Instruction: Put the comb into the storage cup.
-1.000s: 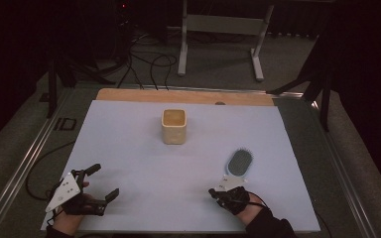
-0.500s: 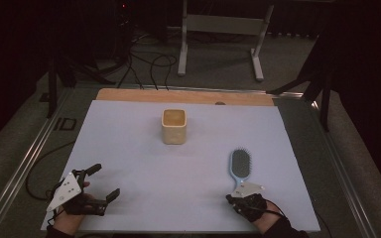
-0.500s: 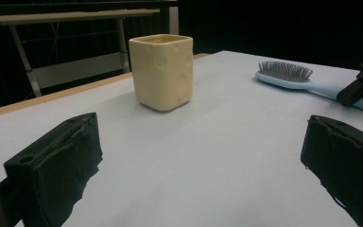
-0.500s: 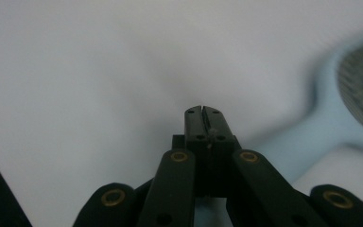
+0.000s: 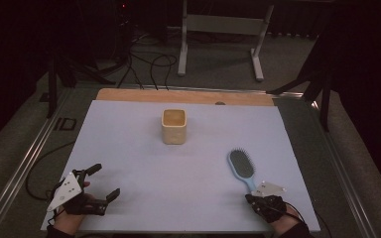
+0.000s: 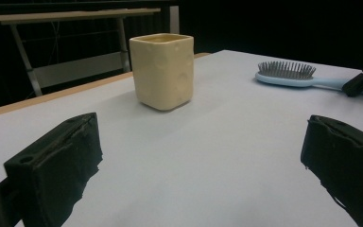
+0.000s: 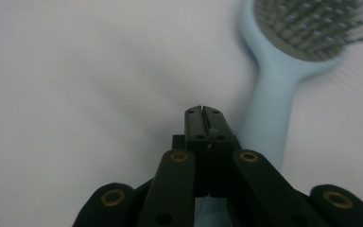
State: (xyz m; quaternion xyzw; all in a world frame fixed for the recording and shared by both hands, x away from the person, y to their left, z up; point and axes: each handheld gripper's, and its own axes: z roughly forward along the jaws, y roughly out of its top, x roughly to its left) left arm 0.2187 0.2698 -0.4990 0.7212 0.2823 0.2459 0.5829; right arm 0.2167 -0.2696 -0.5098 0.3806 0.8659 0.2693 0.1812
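Note:
A light-blue hairbrush (image 5: 241, 166) lies bristles up on the white table top (image 5: 129, 148), at the right, its handle pointing to the near edge. My right gripper (image 5: 252, 198) is at the handle's near end, low over the table. Its jaws are shut with nothing between them. In the right gripper view the shut tips (image 7: 203, 111) sit just left of the hairbrush handle (image 7: 264, 127). My left gripper (image 5: 104, 180) rests at the near left, wide open and empty. Ahead of the left gripper (image 6: 198, 161) stand a cream square cup (image 6: 163, 71) and the hairbrush (image 6: 288, 74).
The cream cup (image 5: 173, 126) stands upright in the middle of the table, toward the far side. A wooden strip (image 5: 178, 96) runs along the far edge. Beyond it are cables and a metal stand (image 5: 218, 25) on the floor.
My right hand has slid to the right and back toward the near edge, along the hairbrush handle. The hairbrush, the cup and my left gripper have stayed put.

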